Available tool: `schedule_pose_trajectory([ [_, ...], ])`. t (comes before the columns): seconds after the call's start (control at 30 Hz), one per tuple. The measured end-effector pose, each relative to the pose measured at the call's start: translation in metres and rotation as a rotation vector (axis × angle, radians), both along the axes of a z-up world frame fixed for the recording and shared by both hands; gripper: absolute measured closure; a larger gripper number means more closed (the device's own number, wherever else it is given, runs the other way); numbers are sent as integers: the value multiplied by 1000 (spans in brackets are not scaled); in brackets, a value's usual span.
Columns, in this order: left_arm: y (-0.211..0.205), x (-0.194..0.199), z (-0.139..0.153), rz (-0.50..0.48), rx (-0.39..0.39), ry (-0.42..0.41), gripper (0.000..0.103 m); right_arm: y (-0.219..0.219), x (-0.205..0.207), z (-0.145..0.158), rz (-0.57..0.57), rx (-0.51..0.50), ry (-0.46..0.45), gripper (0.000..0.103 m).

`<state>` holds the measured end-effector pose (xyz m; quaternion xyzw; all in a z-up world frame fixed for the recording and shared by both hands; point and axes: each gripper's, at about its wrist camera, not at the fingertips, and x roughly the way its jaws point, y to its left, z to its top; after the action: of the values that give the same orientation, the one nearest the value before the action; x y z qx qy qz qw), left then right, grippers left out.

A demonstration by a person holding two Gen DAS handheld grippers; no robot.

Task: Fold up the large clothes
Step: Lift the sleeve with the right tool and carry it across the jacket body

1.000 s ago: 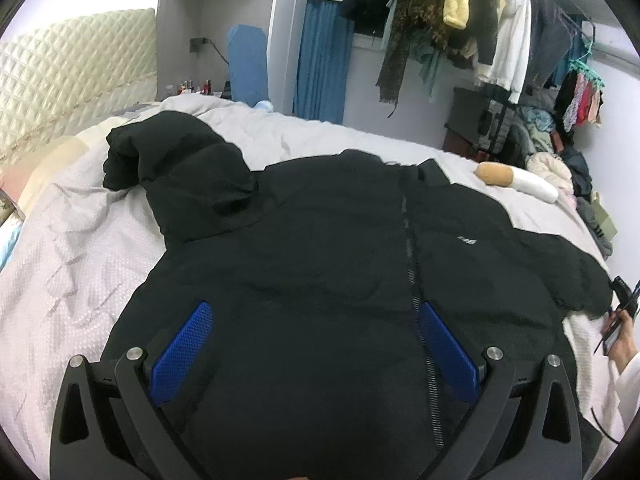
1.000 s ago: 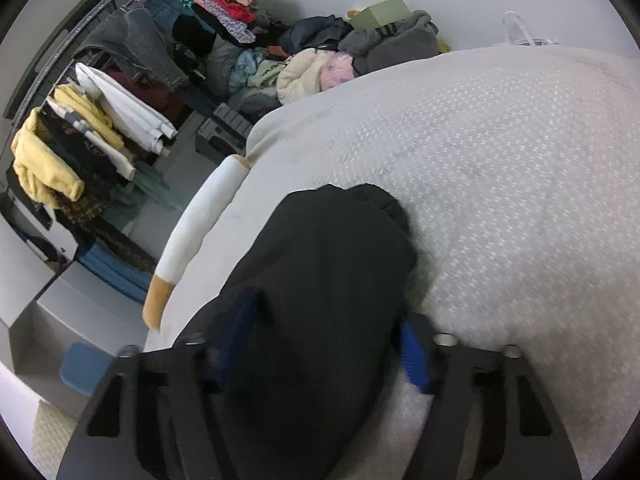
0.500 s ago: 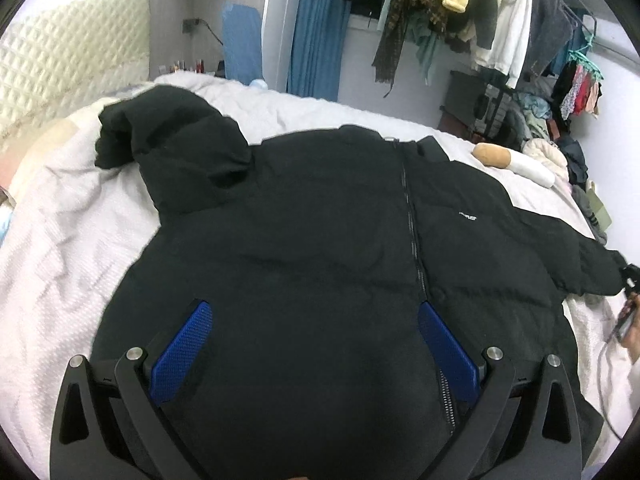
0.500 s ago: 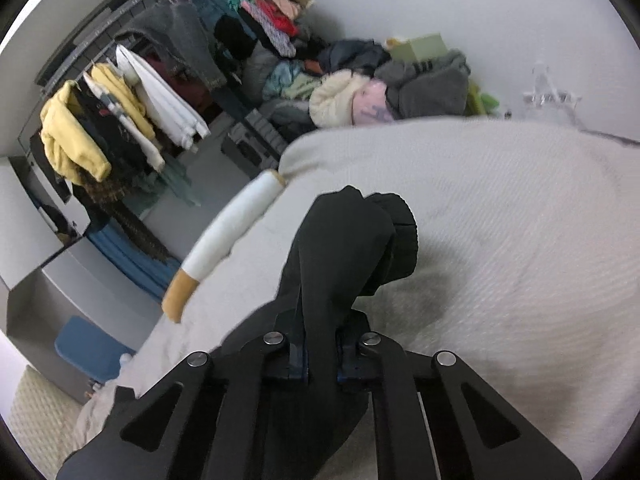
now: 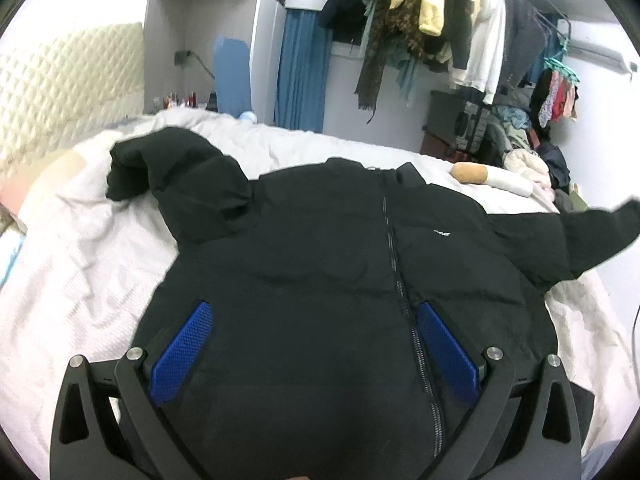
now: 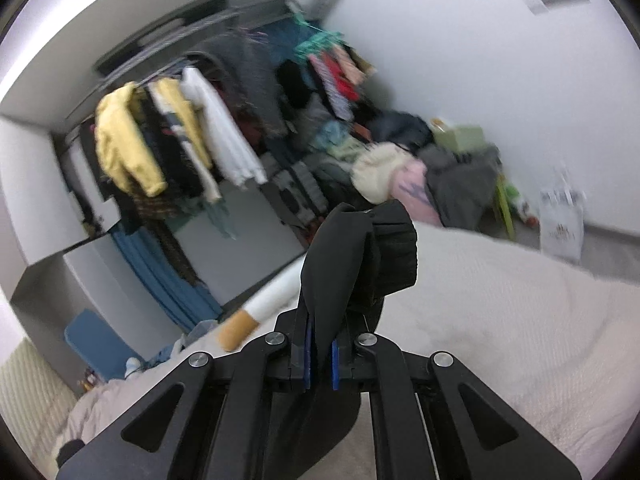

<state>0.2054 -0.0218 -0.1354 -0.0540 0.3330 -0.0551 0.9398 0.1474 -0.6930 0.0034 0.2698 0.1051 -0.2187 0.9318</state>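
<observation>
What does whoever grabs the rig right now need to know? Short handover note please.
Right hand-held gripper: shut on the jacket sleeve cuff, lifted off the bed.
Left hand-held gripper: open, above the lower front of the black jacket, holding nothing.
Jacket lies front up, zipped; other sleeve sprawled toward the headboard.
Done: no fold visible.
Left: fold both sleeves in, then the body.

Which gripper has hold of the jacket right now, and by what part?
The right gripper is shut on the black jacket's sleeve, just behind the cuff. The left gripper is open over the jacket's front, holding nothing.
</observation>
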Motion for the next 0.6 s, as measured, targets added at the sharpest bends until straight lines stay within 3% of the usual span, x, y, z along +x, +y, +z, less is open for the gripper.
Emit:
schedule_pose_trajectory([
  [0.2, 10, -14, 15, 3, 54, -62, 0, 86, 32, 70, 118, -104, -26, 97],
  [0.37, 25, -15, 21, 9, 48, -75, 0, 177, 65, 118, 261, -177, -63, 97],
  [0.6, 54, -16, 25, 42, 71, -90, 0, 303, 110, 140, 480, -241, -64, 97],
])
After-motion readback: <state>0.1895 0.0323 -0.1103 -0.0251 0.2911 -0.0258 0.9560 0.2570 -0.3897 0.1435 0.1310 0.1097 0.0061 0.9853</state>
